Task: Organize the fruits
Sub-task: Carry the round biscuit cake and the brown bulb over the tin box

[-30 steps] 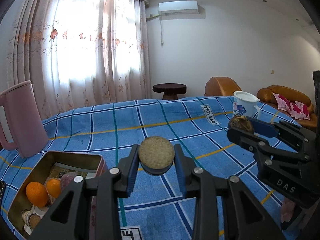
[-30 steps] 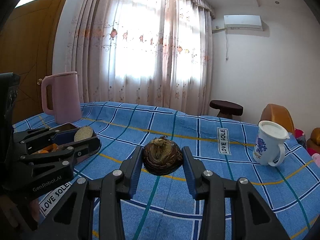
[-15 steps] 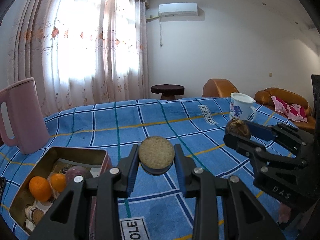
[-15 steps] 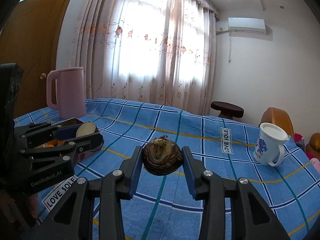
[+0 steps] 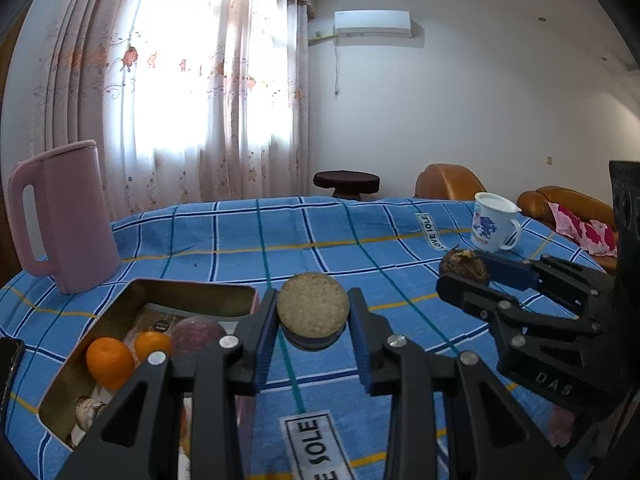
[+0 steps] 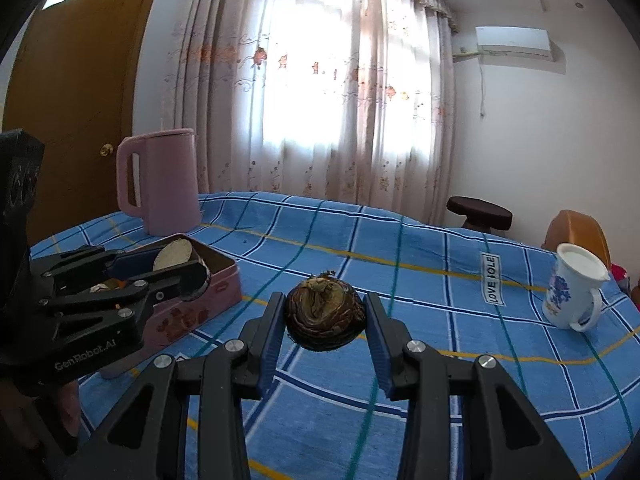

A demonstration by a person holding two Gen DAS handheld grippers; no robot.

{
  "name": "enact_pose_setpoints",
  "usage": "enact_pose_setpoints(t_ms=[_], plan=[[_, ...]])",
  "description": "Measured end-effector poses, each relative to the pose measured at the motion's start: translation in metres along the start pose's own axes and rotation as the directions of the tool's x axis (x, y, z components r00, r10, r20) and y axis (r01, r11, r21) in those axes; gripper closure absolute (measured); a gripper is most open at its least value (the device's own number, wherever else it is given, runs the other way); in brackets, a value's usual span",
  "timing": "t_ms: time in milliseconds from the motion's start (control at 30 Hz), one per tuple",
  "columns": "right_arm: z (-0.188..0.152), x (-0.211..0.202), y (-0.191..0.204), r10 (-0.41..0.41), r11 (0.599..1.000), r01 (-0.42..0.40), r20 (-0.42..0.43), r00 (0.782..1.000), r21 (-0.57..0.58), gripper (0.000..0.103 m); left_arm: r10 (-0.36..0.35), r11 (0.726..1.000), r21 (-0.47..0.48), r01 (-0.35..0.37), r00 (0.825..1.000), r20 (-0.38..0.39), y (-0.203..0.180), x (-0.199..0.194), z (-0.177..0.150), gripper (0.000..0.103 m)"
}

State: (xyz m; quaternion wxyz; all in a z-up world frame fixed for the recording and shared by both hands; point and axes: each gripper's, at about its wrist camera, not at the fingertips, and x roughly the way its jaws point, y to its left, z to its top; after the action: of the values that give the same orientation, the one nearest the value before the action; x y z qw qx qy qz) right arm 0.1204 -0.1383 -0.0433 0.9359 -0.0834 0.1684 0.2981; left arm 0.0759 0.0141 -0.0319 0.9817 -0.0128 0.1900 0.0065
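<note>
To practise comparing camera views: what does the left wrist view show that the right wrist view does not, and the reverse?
Only the left wrist view looks into the tin: two oranges and a purplish fruit, plus a pink cushion at the right edge.

Only the right wrist view shows the wooden door.

Both show the left gripper clamping a tan round item, the right gripper clamping a dark brown fruit, the pink kettle and the white mug.

Both grippers shifted left toward the tin: it sat further right in the left wrist view, closer to the left gripper; in the right wrist view the tin came into fuller view
</note>
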Motion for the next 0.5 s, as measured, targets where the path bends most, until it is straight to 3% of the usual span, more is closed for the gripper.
enact_pose_setpoints(t_ms=[500], plan=[[0.015, 0.021, 0.039, 0.076, 0.996, -0.077, -0.012, 0.997, -0.050, 0.062, 0.035, 0.998, -0.051, -0.034, 0.999, 0.008, 0.039, -0.021, -0.004, 0.068]])
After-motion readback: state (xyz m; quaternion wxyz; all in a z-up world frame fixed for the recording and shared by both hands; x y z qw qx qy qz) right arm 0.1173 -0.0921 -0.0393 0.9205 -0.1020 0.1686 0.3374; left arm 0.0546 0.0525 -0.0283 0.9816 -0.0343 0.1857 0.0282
